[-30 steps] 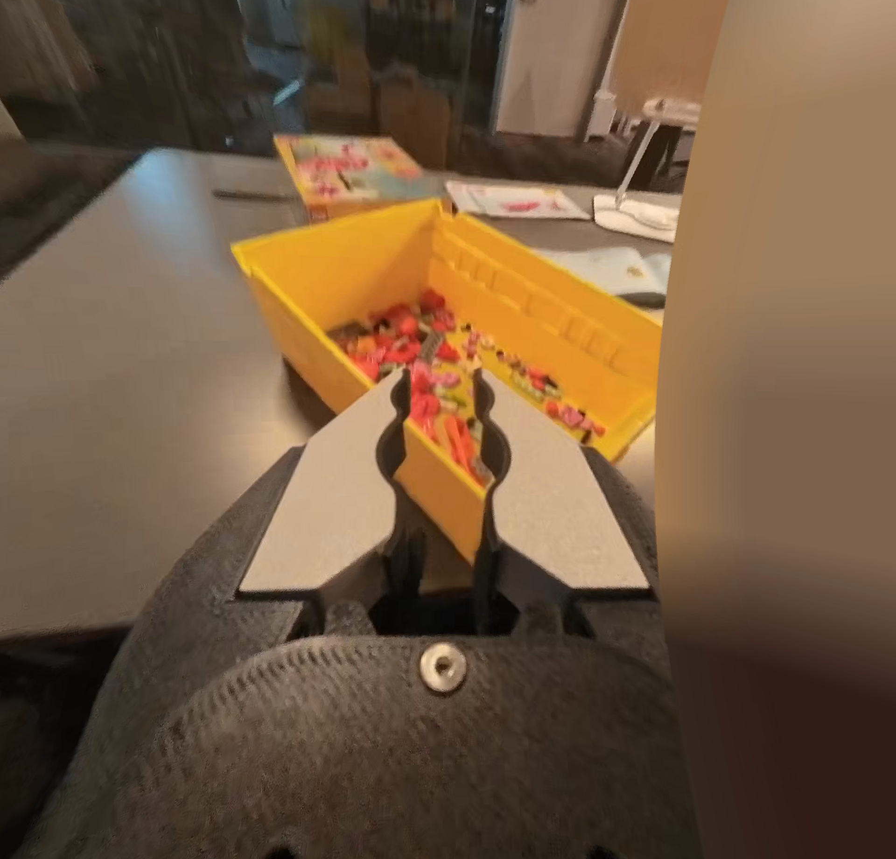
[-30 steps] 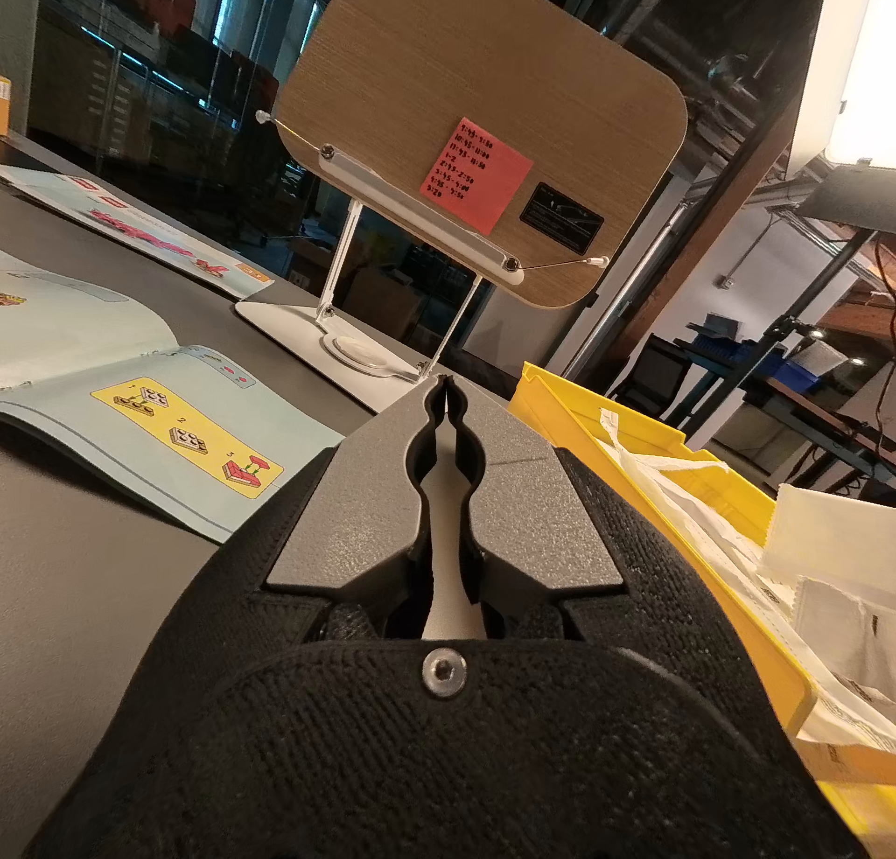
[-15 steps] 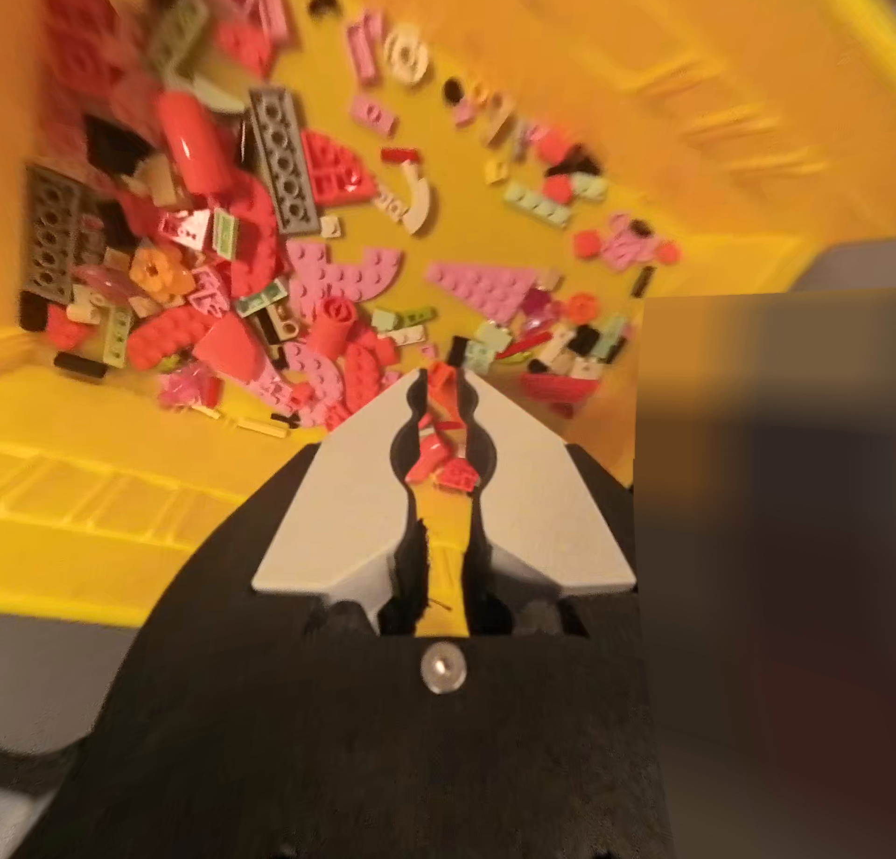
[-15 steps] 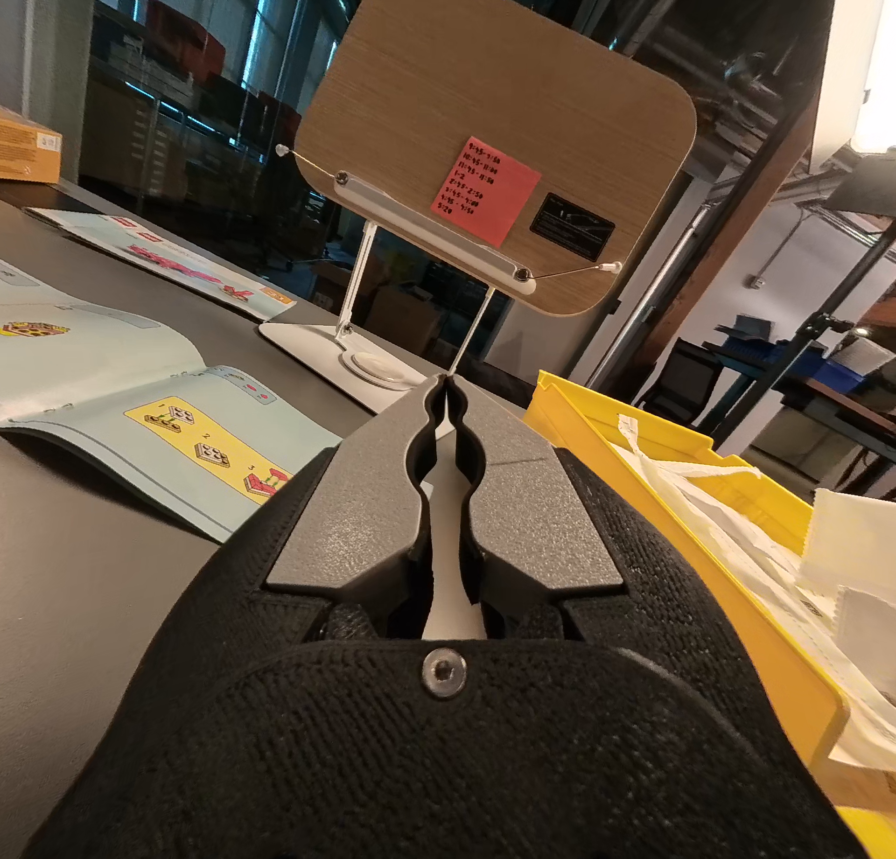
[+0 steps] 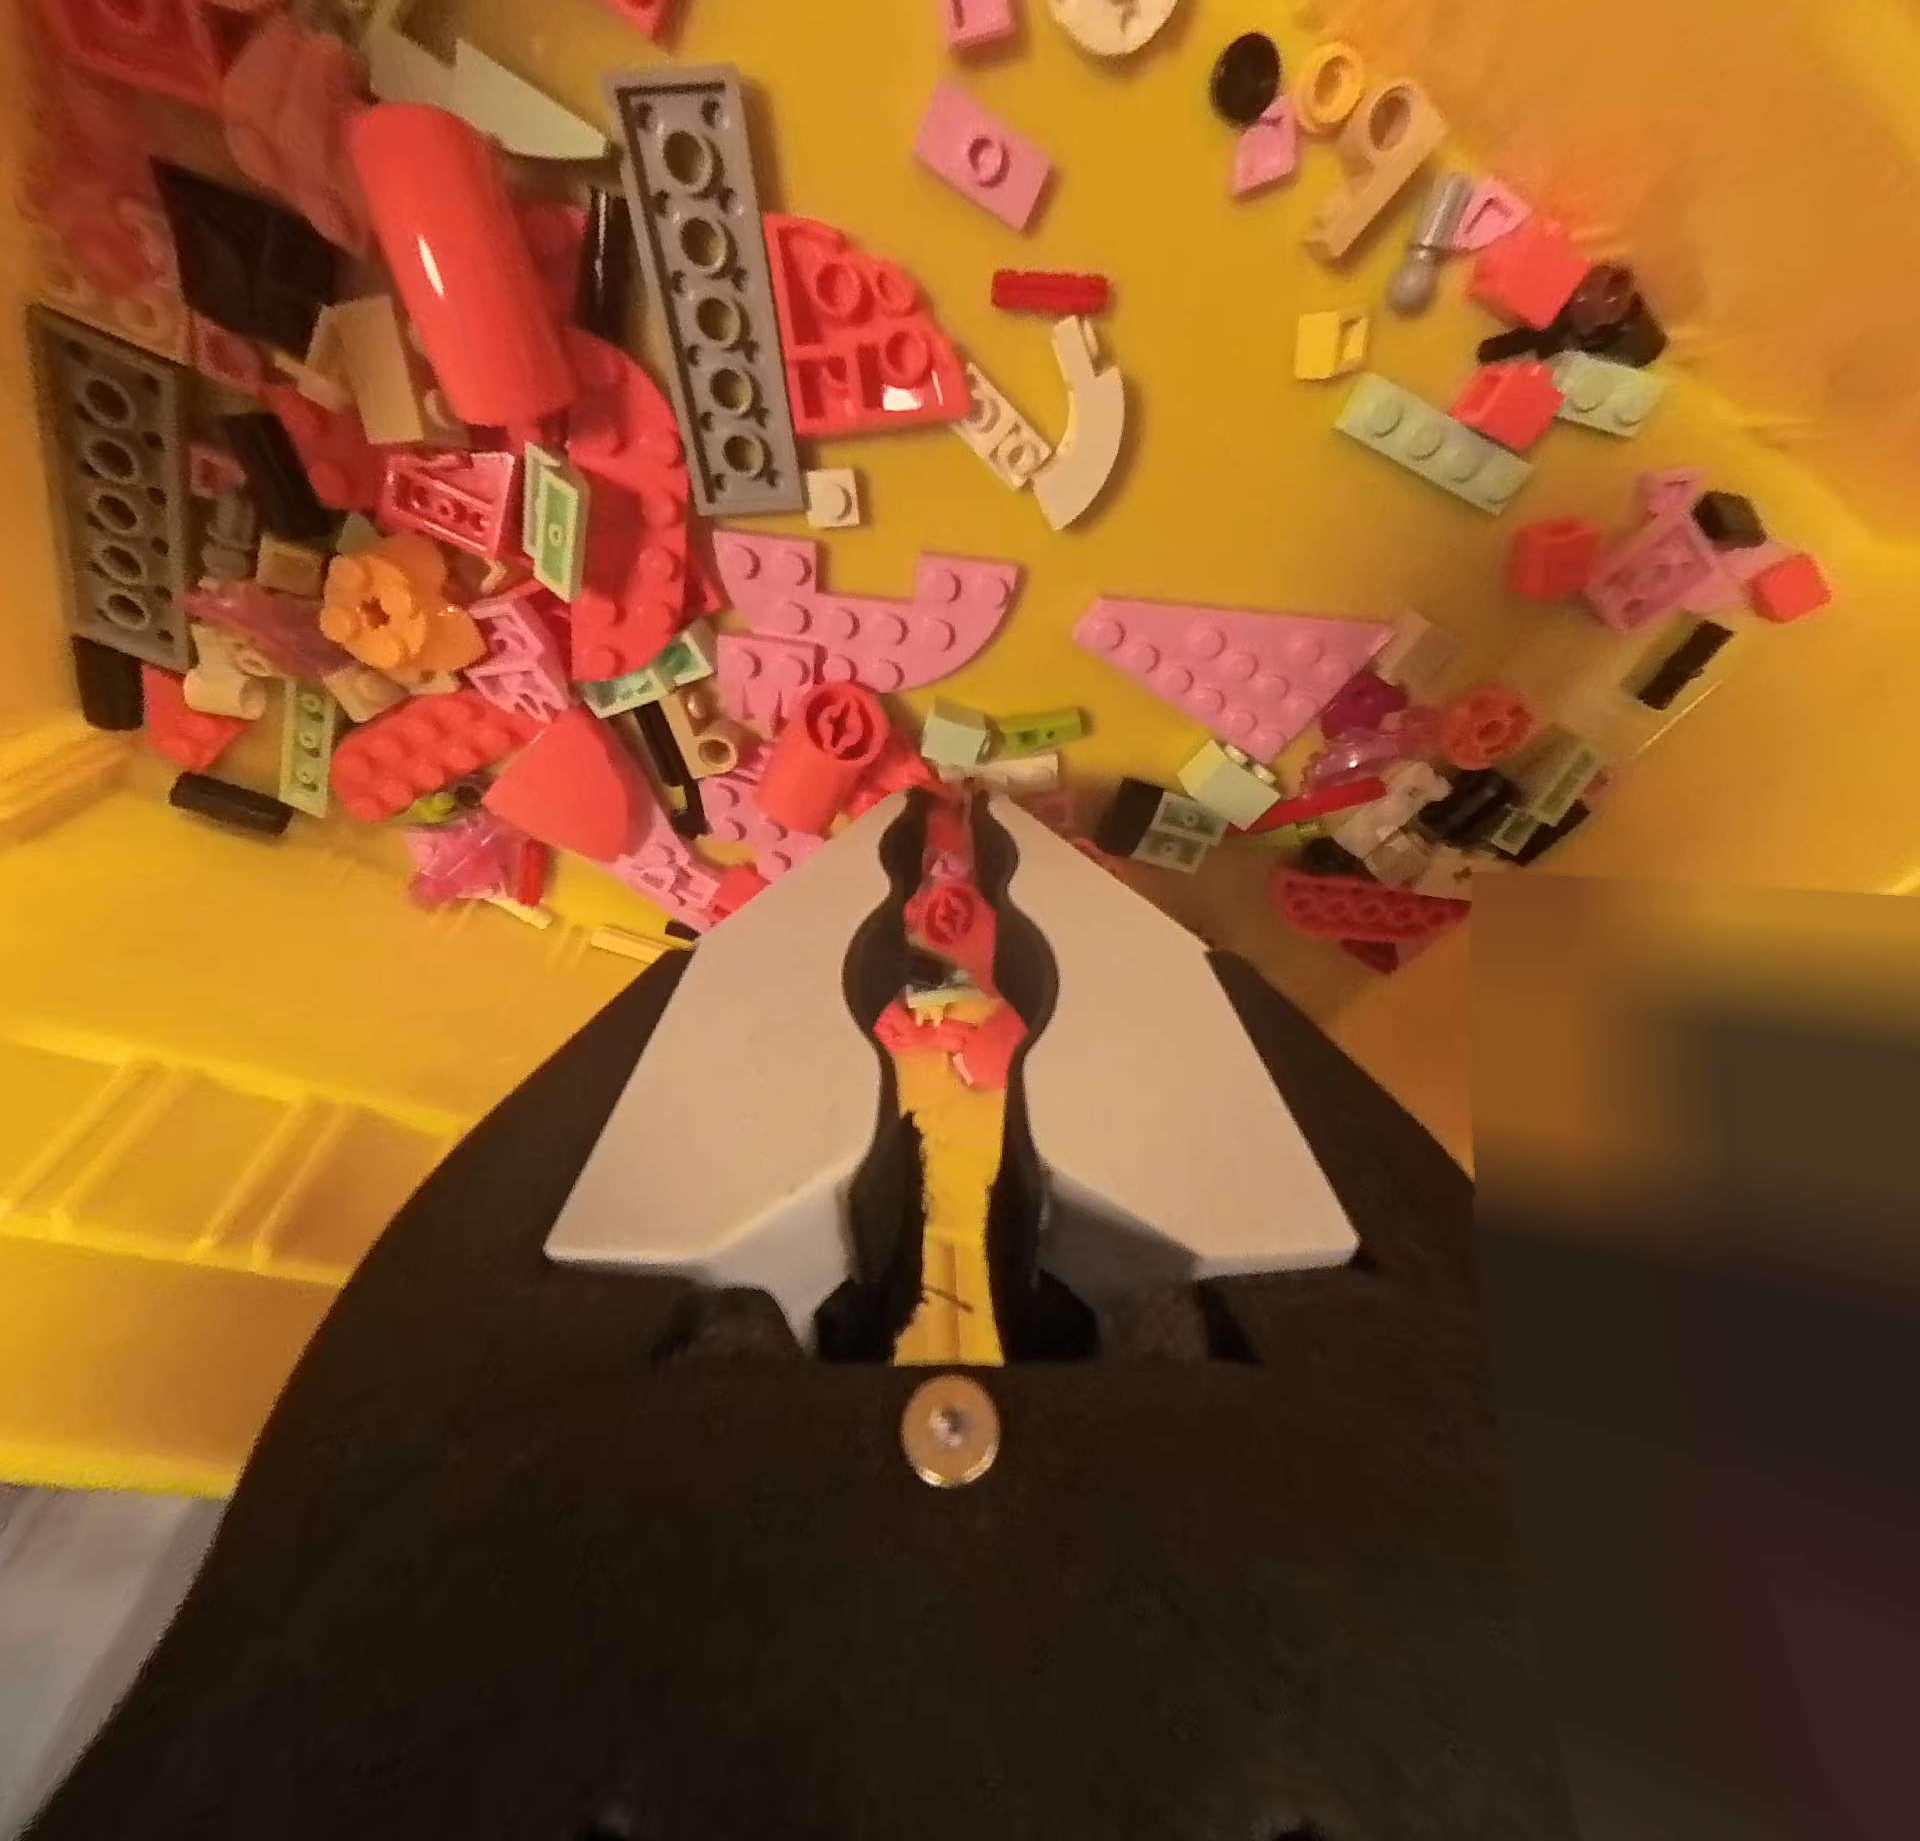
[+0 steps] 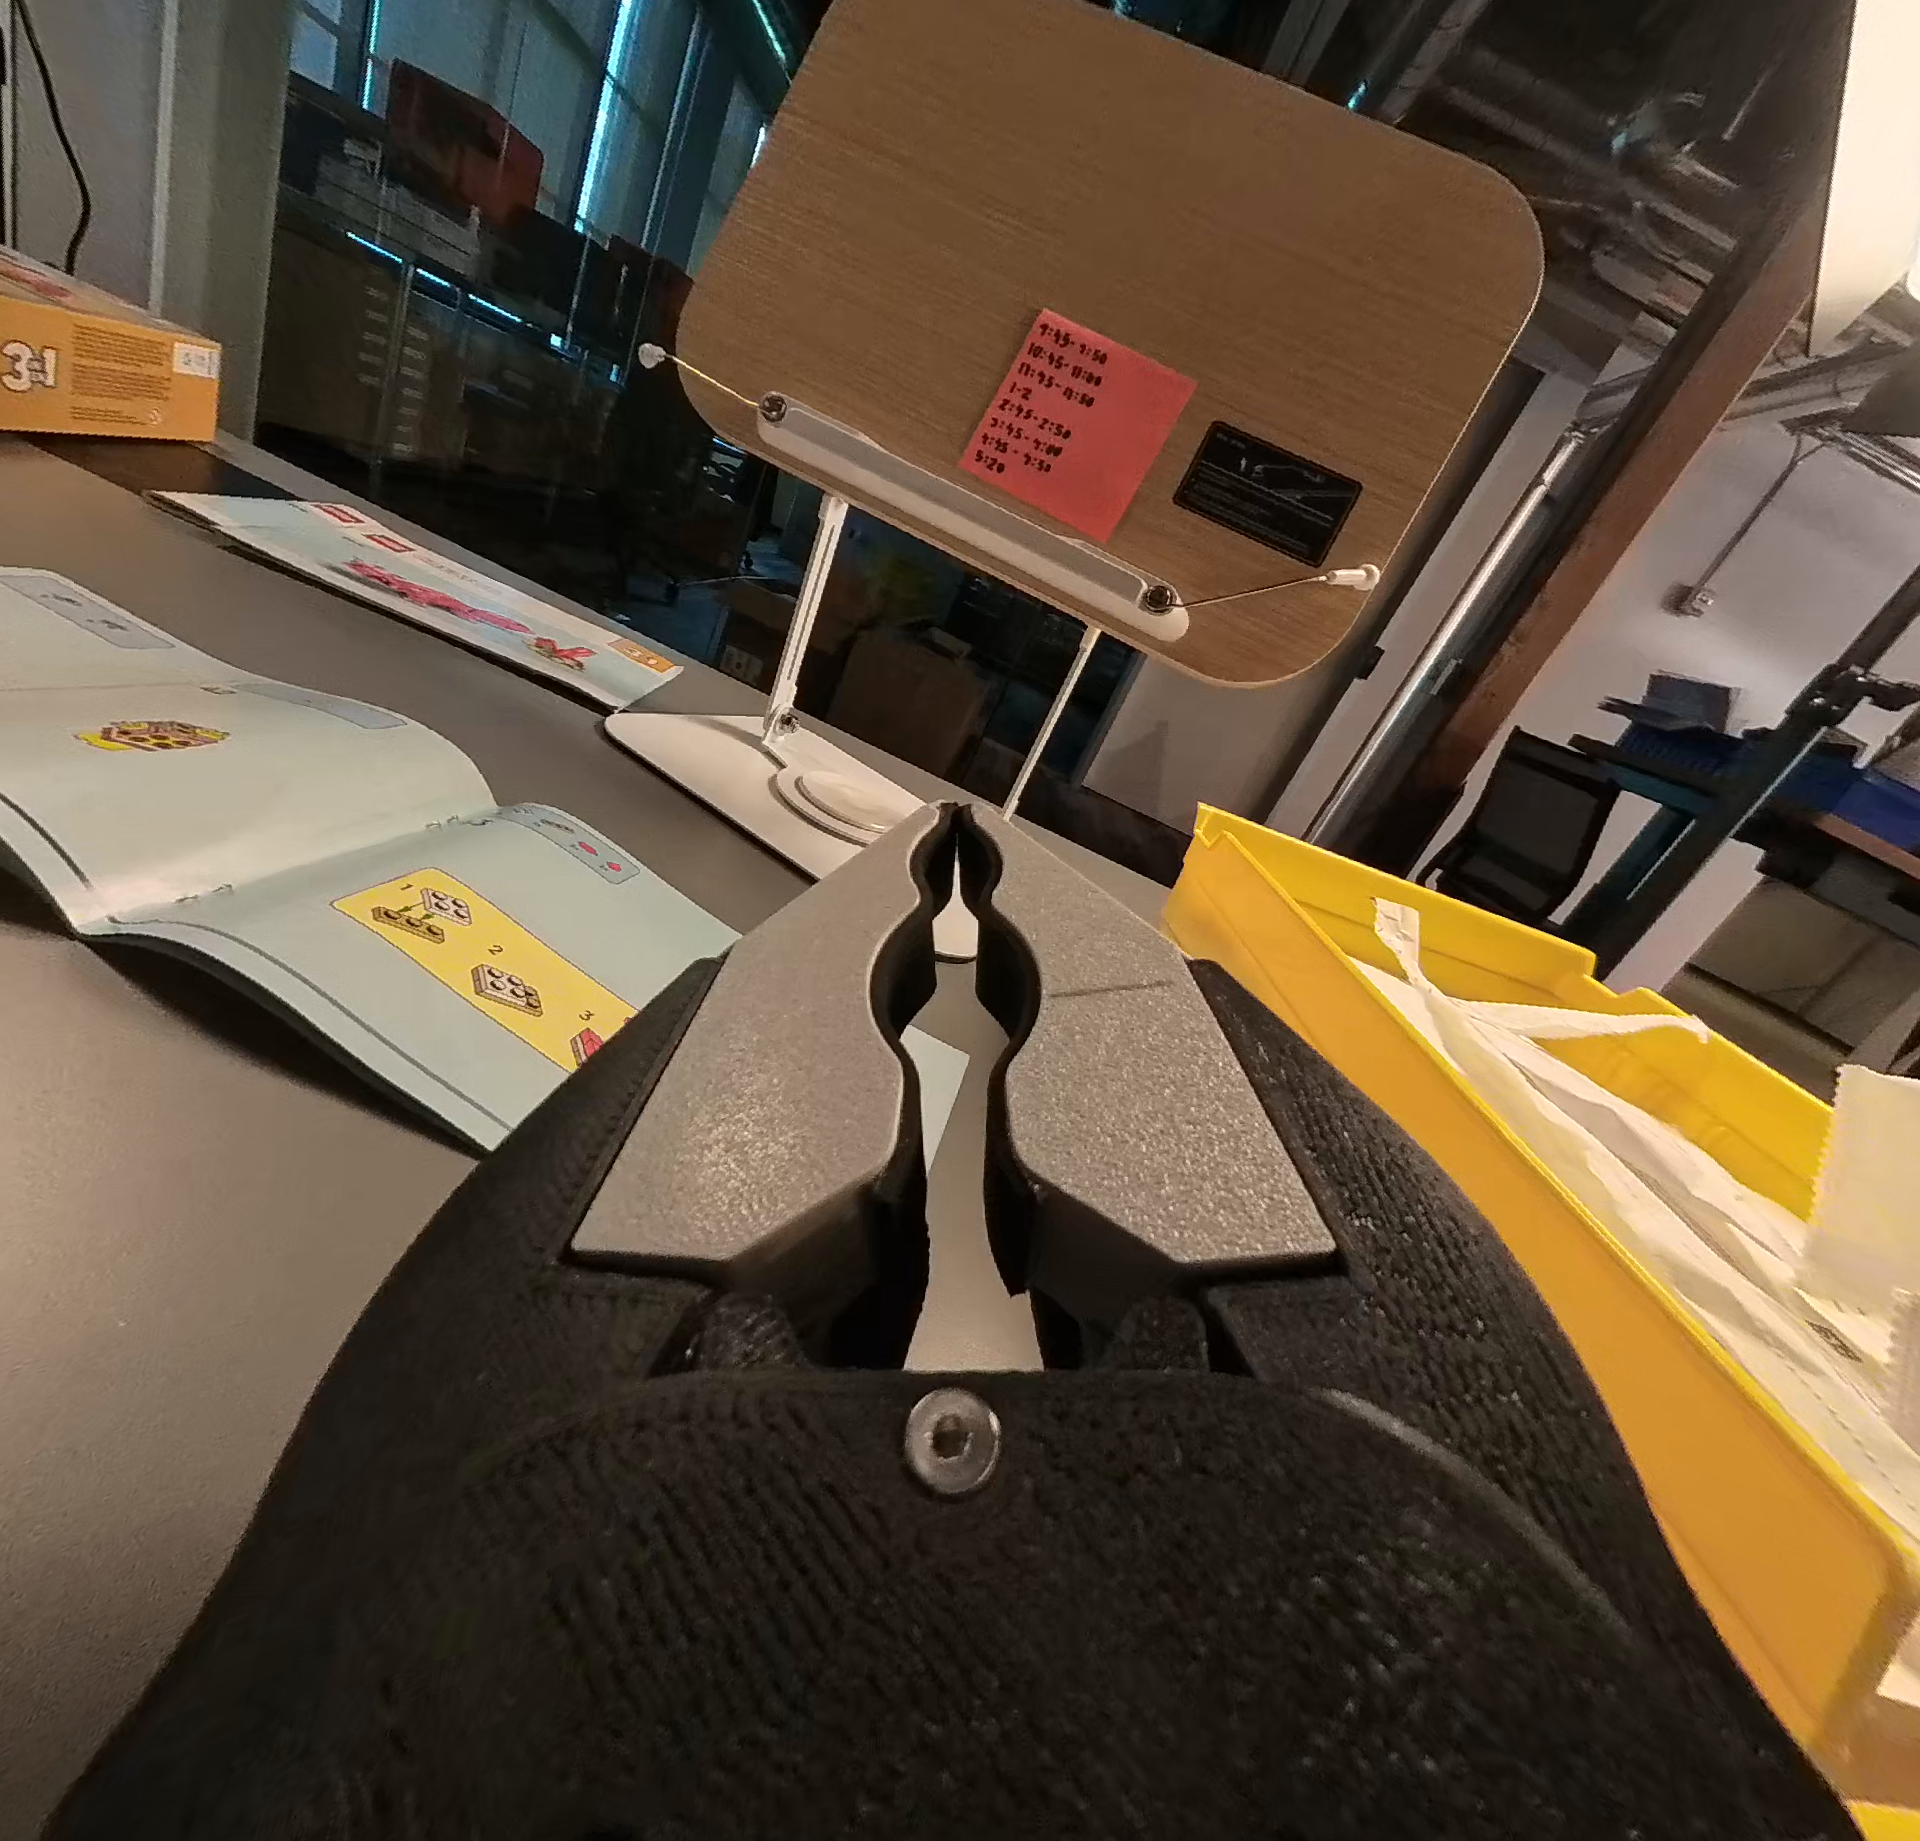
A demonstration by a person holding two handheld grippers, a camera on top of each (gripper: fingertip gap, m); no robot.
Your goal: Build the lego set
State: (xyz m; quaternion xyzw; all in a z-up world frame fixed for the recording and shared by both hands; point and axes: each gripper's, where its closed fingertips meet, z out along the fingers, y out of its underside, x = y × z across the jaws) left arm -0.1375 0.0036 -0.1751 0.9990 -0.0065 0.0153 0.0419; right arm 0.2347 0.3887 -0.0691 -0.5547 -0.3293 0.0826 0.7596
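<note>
Left wrist view: two grey plates (image 5: 709,300), two pink plates (image 5: 1226,664), one yellow bin (image 5: 1195,503).

i see a wooden book stand (image 6: 1122,305) with a pink note (image 6: 1075,422). 2 booklets (image 6: 312,856) lie on the dark table (image 6: 156,1220).

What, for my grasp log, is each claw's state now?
Left claw: nearly closed among red bricks in the yellow bin; grip cannot be told.
Right claw: closed, empty.

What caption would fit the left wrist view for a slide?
Left gripper reaching into a yellow bin of loose toy bricks, its fingers nearly together over a red piece.
</note>
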